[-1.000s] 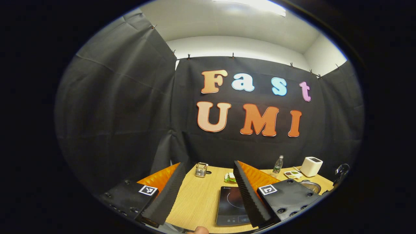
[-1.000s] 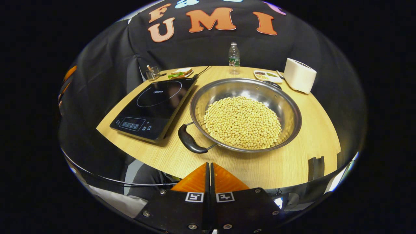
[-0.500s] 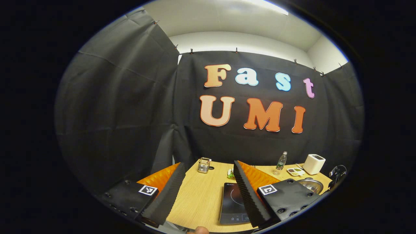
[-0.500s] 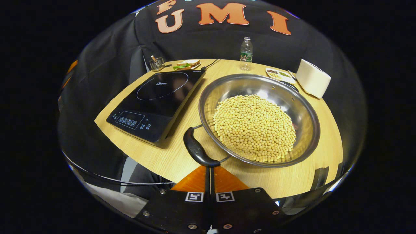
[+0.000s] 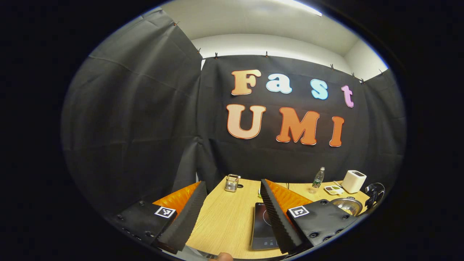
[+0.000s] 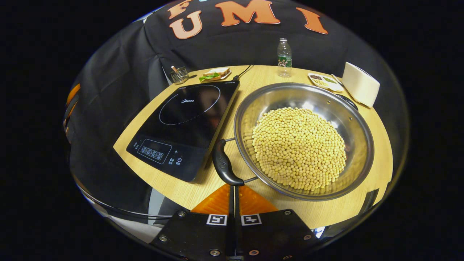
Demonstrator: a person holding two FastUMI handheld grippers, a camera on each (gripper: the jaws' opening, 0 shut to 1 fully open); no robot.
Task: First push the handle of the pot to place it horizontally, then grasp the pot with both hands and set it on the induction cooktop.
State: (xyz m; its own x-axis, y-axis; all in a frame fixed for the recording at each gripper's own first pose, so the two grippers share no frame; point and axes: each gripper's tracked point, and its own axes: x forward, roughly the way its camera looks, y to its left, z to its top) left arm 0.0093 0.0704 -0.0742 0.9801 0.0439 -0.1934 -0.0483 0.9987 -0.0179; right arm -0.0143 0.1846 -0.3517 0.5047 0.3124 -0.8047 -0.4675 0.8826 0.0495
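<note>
A wide steel pot [image 6: 357,123] full of yellow beans [image 6: 299,146] stands on the wooden table [image 6: 188,186], to the right of the black induction cooktop [image 6: 188,121]. The pot's black near handle [image 6: 223,165] lies beside the cooktop's right edge. My right gripper [image 6: 233,186] is shut and empty, its tips against the near end of that handle. A second handle [image 6: 348,101] shows at the pot's far rim. My left gripper [image 5: 232,182] hangs open above the table's left side, with the cooktop [image 5: 261,224] and the pot [image 5: 347,206] to its right.
Along the table's back edge stand a glass holder [image 6: 179,76], a sandwich on a plate [image 6: 214,74], a water bottle [image 6: 284,58], a divided snack dish [image 6: 322,80] and a white boxy appliance [image 6: 360,88]. The table's front edge curves just before my right gripper.
My right gripper moved forward, met the near handle and pushed it, swinging it toward the cooktop as the pot turned. The left gripper stayed open and drifted slightly left.
</note>
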